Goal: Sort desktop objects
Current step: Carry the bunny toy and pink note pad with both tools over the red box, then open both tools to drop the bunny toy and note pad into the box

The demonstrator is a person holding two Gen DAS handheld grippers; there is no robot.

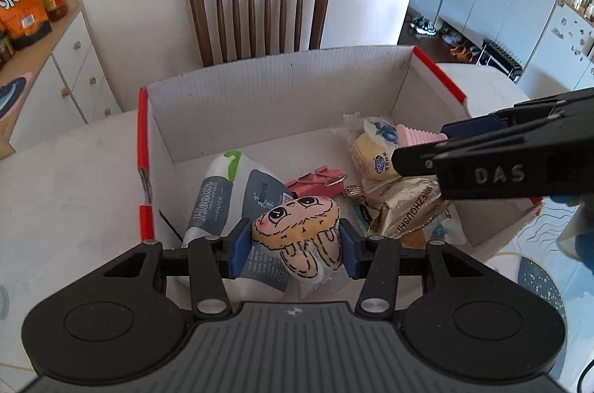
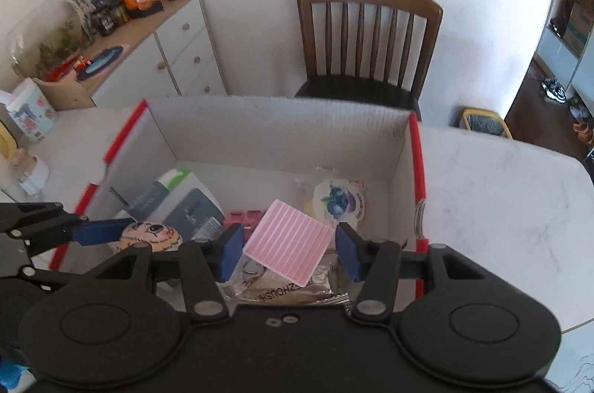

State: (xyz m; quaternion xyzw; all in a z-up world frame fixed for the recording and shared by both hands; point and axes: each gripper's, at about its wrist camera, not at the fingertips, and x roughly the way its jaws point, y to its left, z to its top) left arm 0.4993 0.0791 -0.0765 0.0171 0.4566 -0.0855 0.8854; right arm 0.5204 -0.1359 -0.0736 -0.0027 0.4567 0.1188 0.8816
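Both grippers hang over the open cardboard box (image 1: 282,96) with red-taped edges that sits on the white counter (image 1: 74,170), and each carries something to drop in. The left gripper (image 1: 293,244) has its blue fingers (image 1: 239,244) clenched on either side of a small cartoon-face packet (image 1: 297,226), gripping it across its width so the printed face points up and the packet cannot swing. It hangs above the near left part of the box, over a tissue pack (image 1: 219,196) already lying there. The right gripper (image 2: 289,252) grasps a pink ribbed card (image 2: 289,241) by two opposite corners, so it sits tilted like a diamond between the fingers (image 2: 232,248). It hovers over the near right of the box, above a gold foil snack packet (image 2: 289,292) and just near of a blueberry-printed pouch (image 2: 341,202). A red binder clip (image 1: 315,177) lies between the tissue pack and the snacks. The far half of the box floor is bare, so there is room, but both loads look aimed at the crowded near end; I would judge the release is the next step, with the light card likely to slide off the foil.
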